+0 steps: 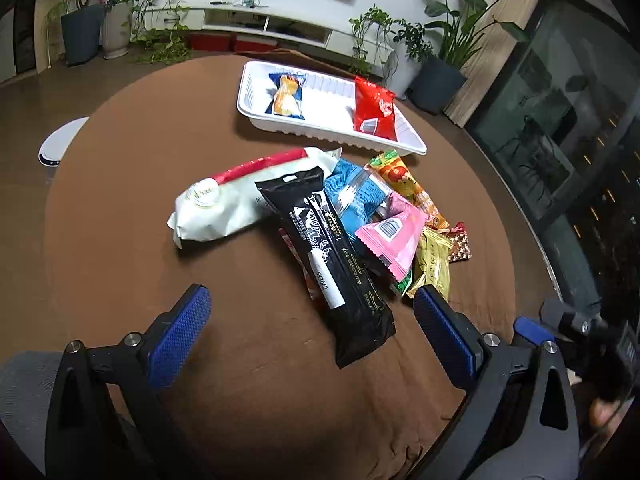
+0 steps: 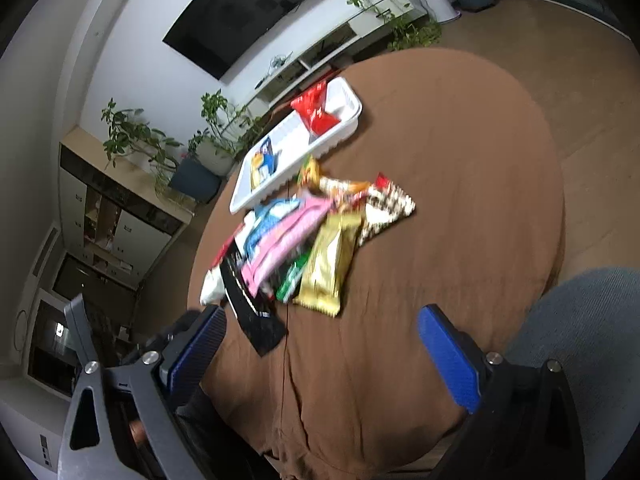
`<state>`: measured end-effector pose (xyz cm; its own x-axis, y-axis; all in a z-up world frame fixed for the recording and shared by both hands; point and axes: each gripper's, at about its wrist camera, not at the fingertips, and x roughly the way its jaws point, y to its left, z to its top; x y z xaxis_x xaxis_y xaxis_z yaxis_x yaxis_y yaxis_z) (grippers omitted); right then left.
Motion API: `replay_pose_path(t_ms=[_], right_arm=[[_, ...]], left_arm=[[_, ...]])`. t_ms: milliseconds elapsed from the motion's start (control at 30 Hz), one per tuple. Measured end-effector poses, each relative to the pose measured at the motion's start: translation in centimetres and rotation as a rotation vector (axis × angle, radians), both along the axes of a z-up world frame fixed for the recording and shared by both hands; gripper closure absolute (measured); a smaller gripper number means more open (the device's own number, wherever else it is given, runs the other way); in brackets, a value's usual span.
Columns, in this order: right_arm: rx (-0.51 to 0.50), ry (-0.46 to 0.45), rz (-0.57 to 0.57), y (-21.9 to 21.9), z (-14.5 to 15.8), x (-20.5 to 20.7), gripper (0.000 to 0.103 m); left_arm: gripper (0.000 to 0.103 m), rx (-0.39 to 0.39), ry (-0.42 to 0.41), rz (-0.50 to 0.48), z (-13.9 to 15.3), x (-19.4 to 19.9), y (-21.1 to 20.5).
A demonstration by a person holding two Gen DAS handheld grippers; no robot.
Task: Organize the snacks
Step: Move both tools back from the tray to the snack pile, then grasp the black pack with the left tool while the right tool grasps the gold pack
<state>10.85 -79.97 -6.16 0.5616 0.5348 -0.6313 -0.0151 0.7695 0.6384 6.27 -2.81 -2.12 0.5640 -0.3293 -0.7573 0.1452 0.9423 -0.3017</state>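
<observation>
The black packet [image 1: 336,256] is the one your next move turns on. It lies on top of the snack pile [image 1: 340,220] in the middle of the brown desk [image 1: 120,220], its long axis running from the far side of the pile down toward you, and its near end sits just ahead of your left tongs [image 1: 308,336], between their two blue pads. Those tongs stand wide apart and hold nothing. Your right tongs [image 2: 320,348] are also spread and empty; from that side the same packet's end lies close to the left pad, with the gold packet [image 2: 328,264] more squarely ahead. I judge the left hand nearer and better lined up. The white tray [image 1: 256,80] waits beyond the pile, already holding a blue-and-yellow packet [image 1: 286,94] and a red packet [image 1: 374,108].
</observation>
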Motion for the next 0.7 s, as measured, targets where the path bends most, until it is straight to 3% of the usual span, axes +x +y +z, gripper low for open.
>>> replay_pose_path(t_ms=[167, 367, 533, 700], right_arm=[[0.002, -0.004, -0.008, 0.1, 0.1, 0.0, 0.005], [-0.016, -0.044, -0.009, 0.2, 0.7, -0.2, 0.005], [-0.014, -0.041, -0.005, 0.1, 0.3, 0.0, 0.006], [-0.012, -0.029, -0.006, 0.1, -0.1, 0.2, 0.006]], left_arm=[[0.006, -0.003, 0.039, -0.006, -0.5, 1.7, -1.3], [0.007, 0.05, 0.071, -0.014, -1.8, 3.6, -3.1], [0.027, 0.057, 0.101, -0.003, -3.1, 4.7, -2.8], [0.032, 0.039, 0.119, -0.011, -3.9, 5.2, -2.2]])
